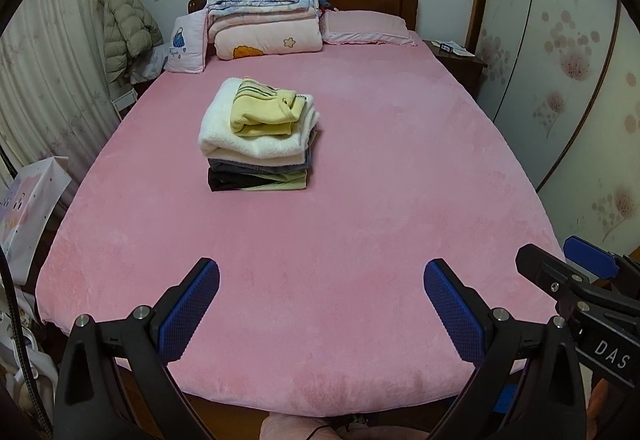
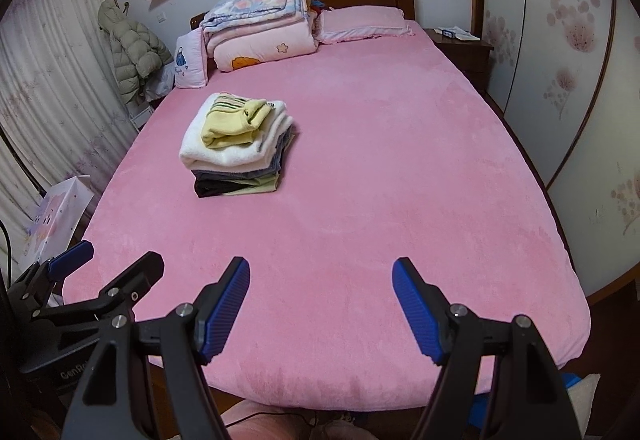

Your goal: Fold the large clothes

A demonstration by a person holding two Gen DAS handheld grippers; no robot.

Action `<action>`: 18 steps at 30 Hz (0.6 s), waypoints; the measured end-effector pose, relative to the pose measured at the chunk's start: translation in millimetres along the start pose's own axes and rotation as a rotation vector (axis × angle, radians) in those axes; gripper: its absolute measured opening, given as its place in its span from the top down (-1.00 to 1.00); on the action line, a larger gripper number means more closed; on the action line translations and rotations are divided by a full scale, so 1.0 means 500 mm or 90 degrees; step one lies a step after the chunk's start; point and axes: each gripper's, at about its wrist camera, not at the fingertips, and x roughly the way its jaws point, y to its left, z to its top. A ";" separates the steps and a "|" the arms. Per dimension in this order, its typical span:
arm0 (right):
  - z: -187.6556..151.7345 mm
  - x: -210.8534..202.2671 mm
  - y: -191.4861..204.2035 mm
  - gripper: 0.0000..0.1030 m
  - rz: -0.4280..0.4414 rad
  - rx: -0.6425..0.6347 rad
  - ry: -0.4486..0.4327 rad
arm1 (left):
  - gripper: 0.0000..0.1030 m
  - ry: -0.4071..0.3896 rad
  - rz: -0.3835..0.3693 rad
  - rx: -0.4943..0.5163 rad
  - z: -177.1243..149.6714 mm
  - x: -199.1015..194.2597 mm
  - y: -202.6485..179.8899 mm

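The pile of folded clothes (image 1: 258, 136) sits upper left of centre, nearer the left gripper (image 1: 320, 304); the right gripper (image 2: 320, 300) and the left both gape, holding nothing.

Soft even light, fisheye-warped edges.

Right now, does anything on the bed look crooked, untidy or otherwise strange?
Only a small thing: the folded yellow garment on top of the clothes stack sits askew, turned relative to the white towel below it and bunched at one end. The stack itself stands steady on the pink bed. Both hand-held grippers are open and hold nothing.
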 end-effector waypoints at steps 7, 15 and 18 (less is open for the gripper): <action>-0.008 0.017 0.002 -0.44 -0.013 -0.006 0.024 | -0.97 0.022 -0.004 -0.009 -0.007 0.015 0.007; -0.014 0.029 -0.003 -0.44 -0.027 -0.009 0.045 | -0.97 0.032 -0.009 -0.009 -0.003 0.027 0.011; -0.013 0.031 -0.007 -0.44 -0.028 -0.008 0.048 | -0.97 0.038 -0.011 -0.009 -0.003 0.031 0.011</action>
